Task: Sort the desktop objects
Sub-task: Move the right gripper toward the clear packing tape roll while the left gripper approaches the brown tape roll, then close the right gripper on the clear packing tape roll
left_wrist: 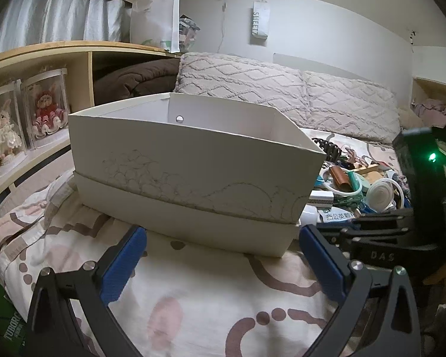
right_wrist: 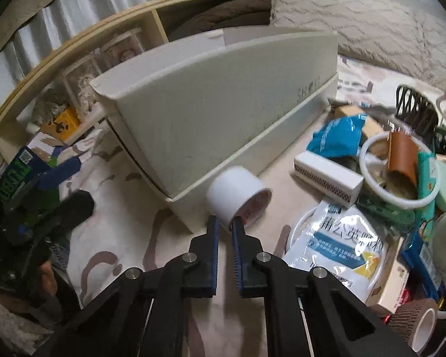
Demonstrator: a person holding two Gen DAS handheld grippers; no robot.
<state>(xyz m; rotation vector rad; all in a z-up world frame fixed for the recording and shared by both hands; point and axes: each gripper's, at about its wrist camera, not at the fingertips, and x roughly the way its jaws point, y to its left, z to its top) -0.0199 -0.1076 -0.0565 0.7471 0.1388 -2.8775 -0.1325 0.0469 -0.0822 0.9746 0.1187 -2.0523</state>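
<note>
The right claw (right_wrist: 223, 223) is nearly closed, seemingly pinching the rim of a white tape roll (right_wrist: 238, 197) lying on the bed (right_wrist: 128, 232) at the white box's (right_wrist: 223, 104) 5 o'clock corner. The left claw (left_wrist: 223, 238) gapes wide, empty, facing the box.

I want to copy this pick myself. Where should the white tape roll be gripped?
Grip the white tape roll by its ring wall, one finger inside the core, one outside. Its open end faces the right gripper, whose jaws already pinch that rim from the near side.
</note>
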